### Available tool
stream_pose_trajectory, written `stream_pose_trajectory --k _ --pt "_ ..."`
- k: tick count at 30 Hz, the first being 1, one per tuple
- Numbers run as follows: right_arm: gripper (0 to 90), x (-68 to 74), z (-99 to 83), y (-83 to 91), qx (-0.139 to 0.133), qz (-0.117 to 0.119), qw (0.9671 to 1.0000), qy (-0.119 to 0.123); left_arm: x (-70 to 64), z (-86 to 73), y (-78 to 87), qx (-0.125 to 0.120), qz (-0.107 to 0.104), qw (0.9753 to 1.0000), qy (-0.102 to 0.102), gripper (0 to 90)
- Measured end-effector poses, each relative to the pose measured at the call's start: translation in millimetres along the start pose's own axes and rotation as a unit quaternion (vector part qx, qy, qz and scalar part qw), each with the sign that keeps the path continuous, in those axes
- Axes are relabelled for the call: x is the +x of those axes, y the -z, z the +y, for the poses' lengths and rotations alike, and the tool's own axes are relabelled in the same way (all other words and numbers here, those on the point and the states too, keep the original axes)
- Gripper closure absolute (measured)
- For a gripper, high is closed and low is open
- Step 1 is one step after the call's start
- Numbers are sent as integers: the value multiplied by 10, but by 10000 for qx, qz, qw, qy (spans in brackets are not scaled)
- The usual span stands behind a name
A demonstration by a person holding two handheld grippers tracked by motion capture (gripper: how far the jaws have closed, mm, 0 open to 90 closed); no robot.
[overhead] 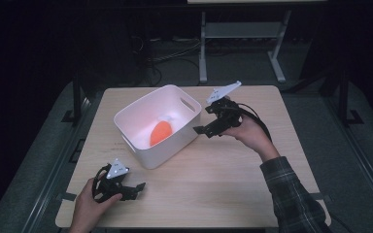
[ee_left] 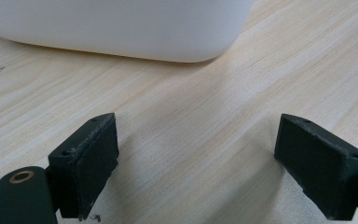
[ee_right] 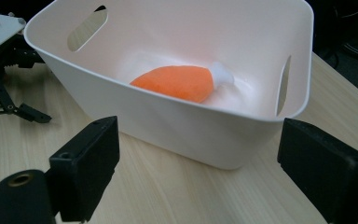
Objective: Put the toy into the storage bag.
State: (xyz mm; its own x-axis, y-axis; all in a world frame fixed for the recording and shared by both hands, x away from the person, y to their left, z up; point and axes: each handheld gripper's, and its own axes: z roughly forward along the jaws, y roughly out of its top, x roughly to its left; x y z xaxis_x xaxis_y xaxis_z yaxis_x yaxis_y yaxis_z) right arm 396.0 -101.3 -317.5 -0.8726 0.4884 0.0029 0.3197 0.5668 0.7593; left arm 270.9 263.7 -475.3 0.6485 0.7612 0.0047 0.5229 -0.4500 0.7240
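The right gripper point(overhead: 205, 130) is held just beside the right wall of the white basket point(overhead: 141, 145), its jaws spread wide with nothing between them; in the right gripper view point(ee_right: 198, 172) they frame the basket's near wall point(ee_right: 205, 135). Inside the basket lies an orange plush drumstick point(ee_right: 177, 83) with a white tip, resting on the bottom. The left gripper point(overhead: 135, 188) rests low at the near left part of the wooden table point(overhead: 213, 184), jaws likewise wide apart and holding nothing, a little apart from the basket's near corner.
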Motion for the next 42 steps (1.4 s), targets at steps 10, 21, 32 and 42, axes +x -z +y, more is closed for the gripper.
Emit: stream_pose_trajectory --k 10,21,32,42 --pt "116 21 -388 87 -111 -219 9993 -285 2 0 2 17 -1 10000 -21 127" --pt "115 35 -861 122 -228 -331 9972 -625 2 0 2 16 -1 10000 -19 127" --pt "109 70 -1330 168 -213 -541 9936 -973 1 0 2 17 -5 10000 -8 127" --pt "91 137 -1681 209 -87 -760 9896 -1216 3 -1 3 22 -3 10000 -30 127"
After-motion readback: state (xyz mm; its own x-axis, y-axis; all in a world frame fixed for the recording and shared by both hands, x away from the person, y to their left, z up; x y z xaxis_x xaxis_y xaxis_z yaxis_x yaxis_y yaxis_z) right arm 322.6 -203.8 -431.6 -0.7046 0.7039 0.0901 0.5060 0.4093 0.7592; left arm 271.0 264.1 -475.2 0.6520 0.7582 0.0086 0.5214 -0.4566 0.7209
